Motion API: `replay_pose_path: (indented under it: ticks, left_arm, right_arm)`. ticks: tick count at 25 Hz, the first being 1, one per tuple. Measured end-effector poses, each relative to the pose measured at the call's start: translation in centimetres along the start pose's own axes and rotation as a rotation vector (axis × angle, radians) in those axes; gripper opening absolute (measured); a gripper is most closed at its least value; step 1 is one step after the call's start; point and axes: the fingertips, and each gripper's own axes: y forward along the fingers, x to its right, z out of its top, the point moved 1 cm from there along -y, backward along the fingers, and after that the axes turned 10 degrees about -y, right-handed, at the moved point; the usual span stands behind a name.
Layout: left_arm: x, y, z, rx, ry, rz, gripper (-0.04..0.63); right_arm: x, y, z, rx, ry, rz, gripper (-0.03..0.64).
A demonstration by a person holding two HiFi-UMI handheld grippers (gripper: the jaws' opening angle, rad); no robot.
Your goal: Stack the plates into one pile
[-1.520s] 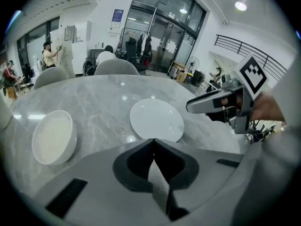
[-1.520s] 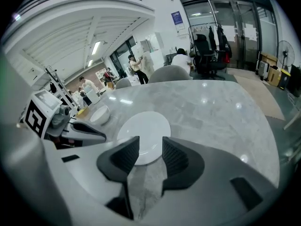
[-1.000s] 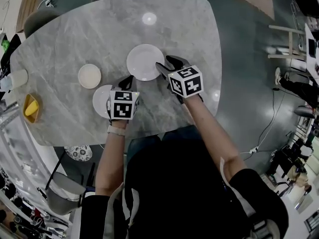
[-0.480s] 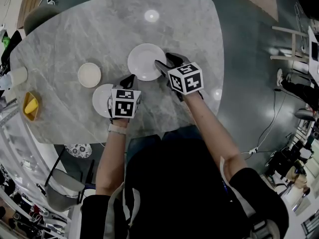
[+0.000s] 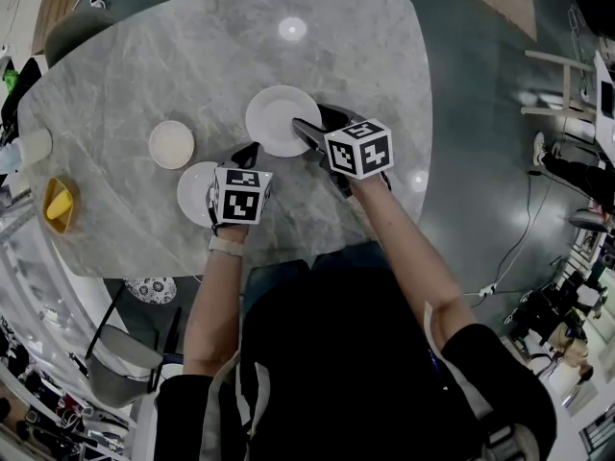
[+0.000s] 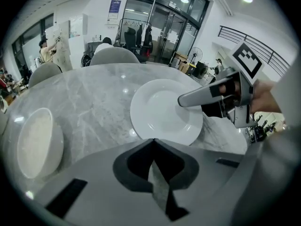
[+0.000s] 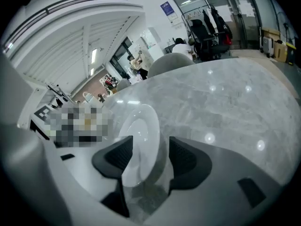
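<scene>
Grey marble table (image 5: 365,56), large white plate (image 5: 277,115) at centre, cream plate (image 5: 171,145) left, white plate (image 5: 192,192) lower left.

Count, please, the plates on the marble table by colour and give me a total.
White plates: 2, the large white plate and the smaller white plate
Cream plate: 1
Total: 3
</scene>
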Motion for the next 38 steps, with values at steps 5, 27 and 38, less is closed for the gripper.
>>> replay_pose_path:
  ticks: [5, 27, 38]
  left_arm:
    - [0.2, 0.0, 0.0, 0.003, -0.001, -0.007, 0.008]
    - [-0.1, -1.3, -0.7, 0.018, -0.015, 0.005, 0.008]
    - [-0.2, -3.9, -1.5, 0.054, -0.036, 0.042, 0.008]
  right_arm:
    - [-0.4, 0.4, -0.3, -0.004, 0.020, 0.018, 0.230]
    - [-2.3, -0.2, 0.7, 0.044, 0.097, 0.098, 0.066]
    - [-4.8, -1.7, 2.8, 0.110, 0.093, 0.135, 0.028]
